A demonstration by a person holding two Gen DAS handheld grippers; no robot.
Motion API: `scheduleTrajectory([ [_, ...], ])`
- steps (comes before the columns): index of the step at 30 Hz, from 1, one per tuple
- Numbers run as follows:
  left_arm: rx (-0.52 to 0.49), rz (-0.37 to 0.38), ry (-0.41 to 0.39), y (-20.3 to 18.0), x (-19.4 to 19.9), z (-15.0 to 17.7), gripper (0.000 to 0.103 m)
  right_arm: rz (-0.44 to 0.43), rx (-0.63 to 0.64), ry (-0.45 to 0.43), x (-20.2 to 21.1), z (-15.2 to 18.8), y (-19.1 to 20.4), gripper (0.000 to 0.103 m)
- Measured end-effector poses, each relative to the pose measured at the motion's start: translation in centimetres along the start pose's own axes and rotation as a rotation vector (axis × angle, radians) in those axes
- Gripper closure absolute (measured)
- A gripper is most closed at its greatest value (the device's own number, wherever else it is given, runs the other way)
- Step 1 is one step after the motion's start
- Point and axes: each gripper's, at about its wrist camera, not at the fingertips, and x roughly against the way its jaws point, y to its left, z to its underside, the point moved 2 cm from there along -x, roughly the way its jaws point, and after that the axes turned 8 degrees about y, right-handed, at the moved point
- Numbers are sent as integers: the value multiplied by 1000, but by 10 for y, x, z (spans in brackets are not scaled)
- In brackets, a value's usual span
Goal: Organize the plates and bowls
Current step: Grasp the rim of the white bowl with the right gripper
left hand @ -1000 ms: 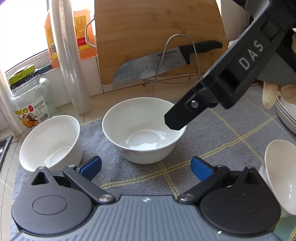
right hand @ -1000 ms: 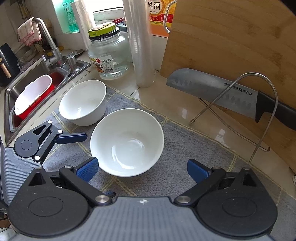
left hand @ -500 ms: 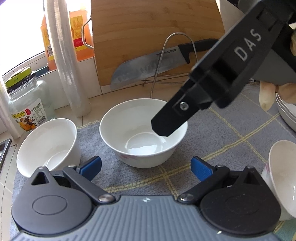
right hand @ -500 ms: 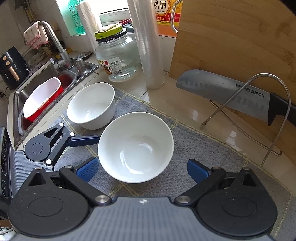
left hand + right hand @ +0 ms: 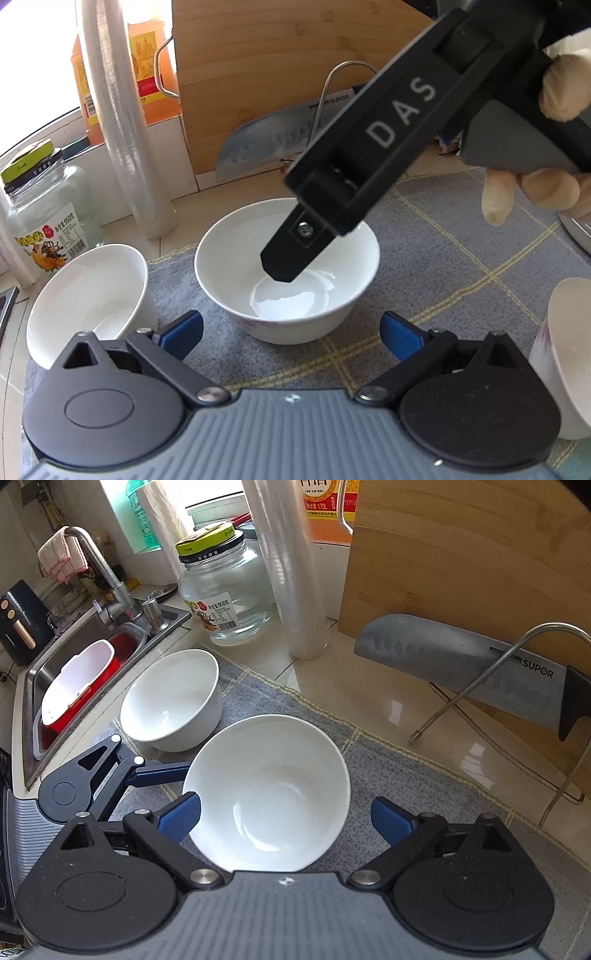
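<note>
1. Seemingly poised for a pick-up: right tool [image 5: 286, 814] angled down over the middle bowl [image 5: 266, 797], blue pads spread wide to either side of it, nothing clamped; one black finger [image 5: 291, 254] seen from the left camera dipping inside the bowl's rim, probably to pinch the wall.
2. Held back near the front edge of the grey checked mat [image 5: 443, 236]: left tool [image 5: 291, 332], pads likewise apart and empty, aimed at the same bowl, perhaps waiting its turn.
3. Set on the mat to the left, close beside the middle bowl: a second white bowl [image 5: 171, 701], upright, likely the stacking partner.
4. Glimpsed at the right edge of the left view: a third bowl [image 5: 565, 354] near the tool, and the rim of stacked plates [image 5: 576, 232] farther back.
5. Parked at the far side of the surface, out of the work: glass jar [image 5: 225, 590], cling-film roll [image 5: 291, 568], cutting board [image 5: 469, 554] leaning upright with a knife [image 5: 461, 661] resting in front.
</note>
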Motion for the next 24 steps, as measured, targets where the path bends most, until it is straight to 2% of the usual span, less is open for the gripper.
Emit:
scheduleTrajectory([
  [8,-8,7,-14,4,-4,-5,9,-6,0,16,-11,-6,-2,8],
  [24,-18,20,-47,6,-4,-8,11,-42,-3,32,-17,-8,-1,13],
])
